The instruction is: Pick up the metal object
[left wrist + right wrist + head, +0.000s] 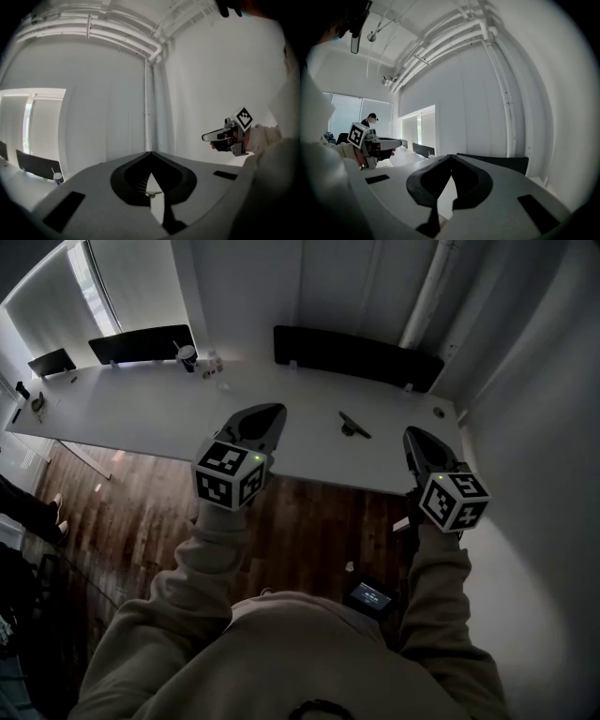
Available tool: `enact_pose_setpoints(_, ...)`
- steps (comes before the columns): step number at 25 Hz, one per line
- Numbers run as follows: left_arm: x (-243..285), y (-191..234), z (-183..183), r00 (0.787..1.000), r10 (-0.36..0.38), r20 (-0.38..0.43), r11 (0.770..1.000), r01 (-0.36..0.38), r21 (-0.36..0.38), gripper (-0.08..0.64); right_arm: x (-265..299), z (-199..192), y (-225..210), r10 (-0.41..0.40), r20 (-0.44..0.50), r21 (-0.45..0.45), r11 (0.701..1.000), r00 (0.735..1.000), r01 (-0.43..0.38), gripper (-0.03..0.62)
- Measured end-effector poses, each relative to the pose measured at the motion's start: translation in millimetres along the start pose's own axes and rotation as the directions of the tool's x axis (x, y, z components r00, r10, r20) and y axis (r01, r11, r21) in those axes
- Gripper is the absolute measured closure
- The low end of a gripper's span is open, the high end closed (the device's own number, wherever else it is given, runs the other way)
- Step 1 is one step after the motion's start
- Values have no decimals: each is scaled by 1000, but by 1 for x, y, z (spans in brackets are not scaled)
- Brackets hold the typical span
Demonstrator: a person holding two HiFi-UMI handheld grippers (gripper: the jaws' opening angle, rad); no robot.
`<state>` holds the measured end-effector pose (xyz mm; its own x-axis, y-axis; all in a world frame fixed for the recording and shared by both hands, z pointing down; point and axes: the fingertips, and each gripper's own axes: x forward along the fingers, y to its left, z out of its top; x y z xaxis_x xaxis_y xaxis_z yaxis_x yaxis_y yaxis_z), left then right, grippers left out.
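The metal object (353, 426), a small dark angled piece, lies on the long white table (169, 413) right of its middle. My left gripper (272, 411) hovers over the table's near edge, left of the object, with its jaws meeting at the tips (151, 153) and nothing held. My right gripper (413, 433) hangs by the table's right end, to the right of the object, its jaws closed together (451, 155) and empty. Both gripper views point at the walls. Each gripper shows in the other's view: right gripper (220, 136), left gripper (386, 142).
Dark partition screens (356, 357) (141, 343) stand along the table's far edge. A cup with a straw (187, 356) and a small bottle (215, 362) sit at the back left. Wooden floor (141, 493) lies below me. A white pipe (427, 292) runs up the corner. A person (370, 119) stands far off.
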<state>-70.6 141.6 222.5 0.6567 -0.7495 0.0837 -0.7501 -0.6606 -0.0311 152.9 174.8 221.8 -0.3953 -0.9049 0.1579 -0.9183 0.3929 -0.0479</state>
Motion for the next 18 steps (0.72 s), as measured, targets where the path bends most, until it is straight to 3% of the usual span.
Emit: enact_pose_setpoints(18, 18, -25, -3, 1000, 4, 14, 1000, -4, -12, 557, -16, -19, -31, 35, -19, 8, 999, 999, -35, 574)
